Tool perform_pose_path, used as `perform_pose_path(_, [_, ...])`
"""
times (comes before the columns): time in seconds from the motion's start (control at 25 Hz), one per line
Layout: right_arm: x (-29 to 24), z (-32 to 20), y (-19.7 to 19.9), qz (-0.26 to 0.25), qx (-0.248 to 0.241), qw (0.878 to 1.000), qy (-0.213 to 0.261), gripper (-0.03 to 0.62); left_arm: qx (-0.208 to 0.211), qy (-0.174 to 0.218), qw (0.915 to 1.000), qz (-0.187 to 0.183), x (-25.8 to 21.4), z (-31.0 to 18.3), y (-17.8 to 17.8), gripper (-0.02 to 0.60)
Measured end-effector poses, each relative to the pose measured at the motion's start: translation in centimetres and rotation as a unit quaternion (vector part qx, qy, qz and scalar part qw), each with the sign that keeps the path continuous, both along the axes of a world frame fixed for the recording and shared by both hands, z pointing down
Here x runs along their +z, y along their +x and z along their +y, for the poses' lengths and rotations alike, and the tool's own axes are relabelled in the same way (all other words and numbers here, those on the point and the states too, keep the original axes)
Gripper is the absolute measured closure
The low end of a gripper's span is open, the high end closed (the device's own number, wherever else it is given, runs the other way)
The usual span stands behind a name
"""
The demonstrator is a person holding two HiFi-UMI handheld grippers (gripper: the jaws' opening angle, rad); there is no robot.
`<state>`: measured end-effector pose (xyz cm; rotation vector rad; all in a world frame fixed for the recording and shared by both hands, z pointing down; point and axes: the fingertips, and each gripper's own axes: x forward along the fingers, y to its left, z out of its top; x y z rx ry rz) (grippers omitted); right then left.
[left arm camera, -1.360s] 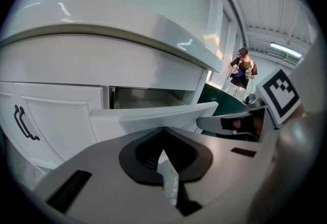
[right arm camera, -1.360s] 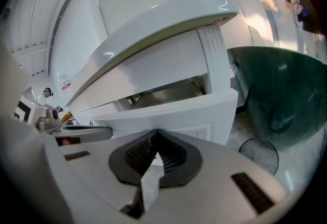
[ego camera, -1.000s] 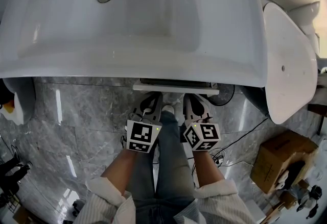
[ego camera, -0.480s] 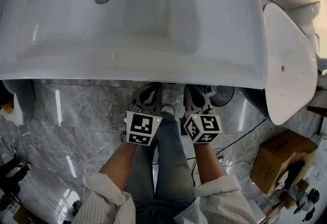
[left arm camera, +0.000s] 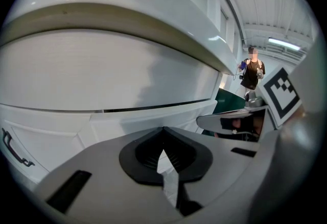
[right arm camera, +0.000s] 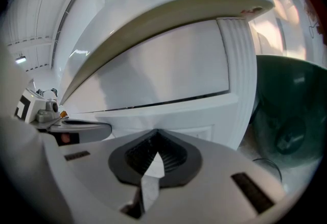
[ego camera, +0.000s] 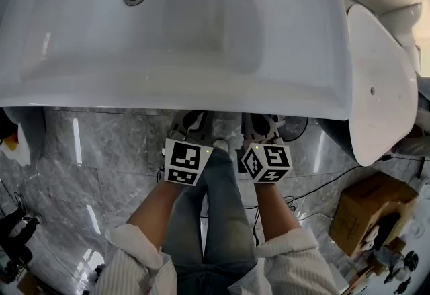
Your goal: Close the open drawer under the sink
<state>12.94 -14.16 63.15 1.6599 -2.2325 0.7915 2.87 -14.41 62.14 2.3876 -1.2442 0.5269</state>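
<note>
Under the sink (ego camera: 201, 89) front rim – both my tongs sit side by side, marker cubes just clear of the rim. Left tongs (left arm camera: 163, 130): jaws together, nothing betw. them; right tongs (right arm camera: 156, 132) same. Drawer (left arm camera: 133, 118) front is white, directly ahead of both tips – looks approx. flush w/ cabinet; can't confirm contact. Head view: drawer hidden by rim.

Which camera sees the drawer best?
The right gripper view: the drawer front and one end of it show. The left gripper view shows only part of the front. In the head view the sink hides it.
</note>
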Motion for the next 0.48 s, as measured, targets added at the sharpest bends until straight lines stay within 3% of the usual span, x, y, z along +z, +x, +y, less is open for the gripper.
perform_pose_path(0.48, [-0.05,-0.83,-0.1,0.008,0.008,1.0,0.013,0.583,0.002,0.007,1.0,0.004,-0.09,-0.77,-0.06,0.566])
